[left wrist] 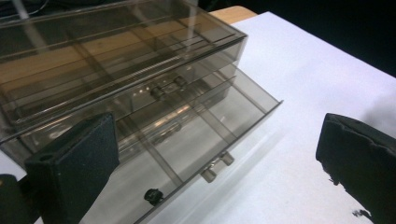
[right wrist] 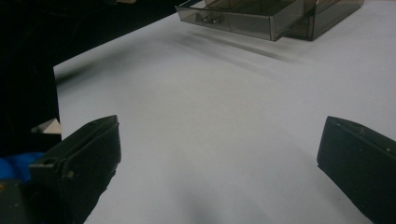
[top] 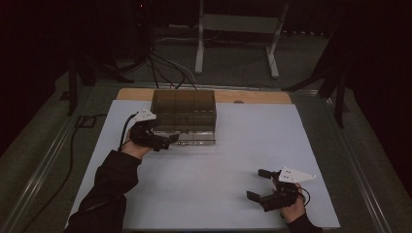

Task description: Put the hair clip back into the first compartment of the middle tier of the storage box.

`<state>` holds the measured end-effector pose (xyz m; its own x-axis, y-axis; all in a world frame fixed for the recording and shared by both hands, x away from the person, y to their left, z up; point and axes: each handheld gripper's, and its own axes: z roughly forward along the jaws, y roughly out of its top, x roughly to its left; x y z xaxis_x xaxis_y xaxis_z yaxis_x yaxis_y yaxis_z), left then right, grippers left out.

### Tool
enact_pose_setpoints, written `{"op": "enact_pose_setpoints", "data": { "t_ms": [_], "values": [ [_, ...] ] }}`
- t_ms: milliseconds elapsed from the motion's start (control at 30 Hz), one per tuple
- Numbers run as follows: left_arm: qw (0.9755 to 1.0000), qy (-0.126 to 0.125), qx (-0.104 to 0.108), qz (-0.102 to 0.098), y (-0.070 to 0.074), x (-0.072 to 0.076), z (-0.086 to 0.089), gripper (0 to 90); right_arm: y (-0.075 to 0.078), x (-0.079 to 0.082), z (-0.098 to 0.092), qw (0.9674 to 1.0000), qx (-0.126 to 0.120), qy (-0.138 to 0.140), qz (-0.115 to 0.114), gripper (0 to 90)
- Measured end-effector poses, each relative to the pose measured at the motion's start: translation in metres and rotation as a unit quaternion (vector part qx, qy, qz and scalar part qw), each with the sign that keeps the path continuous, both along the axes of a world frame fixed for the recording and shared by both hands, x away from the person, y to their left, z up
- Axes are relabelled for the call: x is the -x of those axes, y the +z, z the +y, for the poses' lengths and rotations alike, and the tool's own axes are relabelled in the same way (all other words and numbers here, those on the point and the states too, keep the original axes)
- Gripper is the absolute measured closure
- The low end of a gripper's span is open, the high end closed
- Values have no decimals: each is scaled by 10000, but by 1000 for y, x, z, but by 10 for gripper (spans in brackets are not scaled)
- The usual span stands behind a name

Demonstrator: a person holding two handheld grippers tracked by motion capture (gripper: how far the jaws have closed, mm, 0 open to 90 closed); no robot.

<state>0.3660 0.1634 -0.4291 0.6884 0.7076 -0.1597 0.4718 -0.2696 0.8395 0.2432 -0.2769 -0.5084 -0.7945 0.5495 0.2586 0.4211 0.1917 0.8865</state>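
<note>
Smoked-plastic drawer box (top: 183, 115) sits at the desk's (top: 218, 160) far left; its lower drawer (left wrist: 196, 140) projects toward the spread, empty left claw (top: 171, 141) just beside it. Right claw (top: 258, 184), spread, rests well apart.

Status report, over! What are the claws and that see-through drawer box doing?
Left claw open beside the drawer box. Bottom drawer pulled out. Right claw open, empty. Nothing in the way.
</note>
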Motion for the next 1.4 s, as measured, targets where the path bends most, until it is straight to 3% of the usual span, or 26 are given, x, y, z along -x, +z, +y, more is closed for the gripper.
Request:
{"op": "enact_pose_setpoints", "data": {
  "t_ms": [100,200,367,467,900,1000,1100,1133,1333,1400],
  "values": [
    [9999,-132,38,-31,2,2,0,5,1,0,0,10000,-33,-11,-3,0],
    [9987,-439,247,-3,6,8,0,5,0,0,0,10000,-21,3,0,0],
    [9978,-586,307,3,3,16,0,5,1,0,0,10000,-22,2,-6,0],
    [9967,-645,484,48,-3,27,4,5,1,0,0,10000,-44,0,-2,0],
    [9972,-626,407,-9,-27,62,16,5,1,-1,3,10000,-28,20,0,0],
    [9966,-578,585,84,-39,72,22,6,1,-1,2,10000,-40,10,22,0],
    [9965,-540,633,117,-44,76,27,6,1,-1,2,10000,-32,16,5,0],
    [9964,-502,648,213,-50,79,31,6,1,-1,1,10000,-28,17,3,0],
    [9961,-445,750,161,-62,94,45,6,1,0,1,10000,-27,4,13,0],
    [9966,-420,692,179,-65,99,51,6,1,0,1,10000,-25,0,14,0]
  ]
}}
